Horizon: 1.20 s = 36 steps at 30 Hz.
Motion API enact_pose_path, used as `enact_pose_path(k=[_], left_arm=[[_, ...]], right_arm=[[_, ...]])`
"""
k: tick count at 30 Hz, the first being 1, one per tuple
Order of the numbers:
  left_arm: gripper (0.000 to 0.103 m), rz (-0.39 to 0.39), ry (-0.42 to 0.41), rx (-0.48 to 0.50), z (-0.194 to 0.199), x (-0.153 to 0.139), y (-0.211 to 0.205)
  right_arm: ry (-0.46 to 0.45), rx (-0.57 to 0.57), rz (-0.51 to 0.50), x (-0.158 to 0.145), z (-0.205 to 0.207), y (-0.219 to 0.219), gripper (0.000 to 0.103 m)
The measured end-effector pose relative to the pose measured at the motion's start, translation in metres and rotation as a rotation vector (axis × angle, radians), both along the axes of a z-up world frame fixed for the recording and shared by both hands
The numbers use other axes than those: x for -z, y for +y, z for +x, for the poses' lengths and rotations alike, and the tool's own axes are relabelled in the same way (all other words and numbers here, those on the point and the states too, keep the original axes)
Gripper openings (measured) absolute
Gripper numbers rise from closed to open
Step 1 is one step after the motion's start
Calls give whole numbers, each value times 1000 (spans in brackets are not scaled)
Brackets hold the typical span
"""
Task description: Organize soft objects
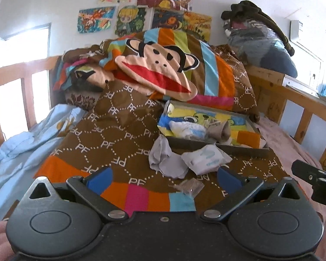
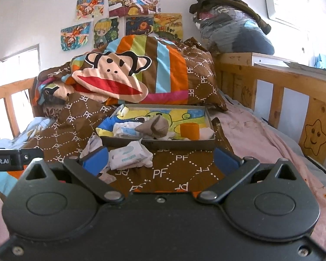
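Observation:
A shallow grey box (image 1: 219,148) (image 2: 158,144) with a cartoon lining sits on the brown quilt. It holds a white-and-blue cloth (image 1: 188,129) (image 2: 125,129), a beige rolled sock (image 1: 220,130) (image 2: 155,126) and an orange piece (image 1: 248,139) (image 2: 189,131). In front of the box lie a grey sock (image 1: 165,161) (image 2: 92,144) and a white tissue pack (image 1: 206,157) (image 2: 130,155). A small clear wrapper (image 1: 190,187) lies nearer. My left gripper (image 1: 164,178) is open, just short of the sock and pack. My right gripper (image 2: 160,159) is open, with the pack by its left finger.
Behind the box rises a heap of monkey-print bedding (image 1: 158,65) (image 2: 113,76). Wooden bed rails (image 2: 293,91) (image 1: 17,87) run along both sides. A pink sheet (image 2: 260,134) lies right, light-blue fabric (image 1: 21,148) left. A bag of clothes (image 2: 232,30) tops the headboard.

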<state>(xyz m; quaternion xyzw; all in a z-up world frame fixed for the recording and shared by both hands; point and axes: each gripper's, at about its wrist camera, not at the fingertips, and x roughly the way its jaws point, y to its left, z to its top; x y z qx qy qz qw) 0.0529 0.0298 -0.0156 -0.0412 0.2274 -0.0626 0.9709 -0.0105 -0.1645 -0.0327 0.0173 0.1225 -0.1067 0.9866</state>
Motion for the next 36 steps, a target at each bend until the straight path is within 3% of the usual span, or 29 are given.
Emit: enact_pose_path(k=[11,36], left_arm=[[102,10,44,-10,4,7,-2],[102,18,48,-1,5,8,-5]], right_arm=[[27,-11,4,2,5,-7,103],[23,4,30,6,9,-12,103]])
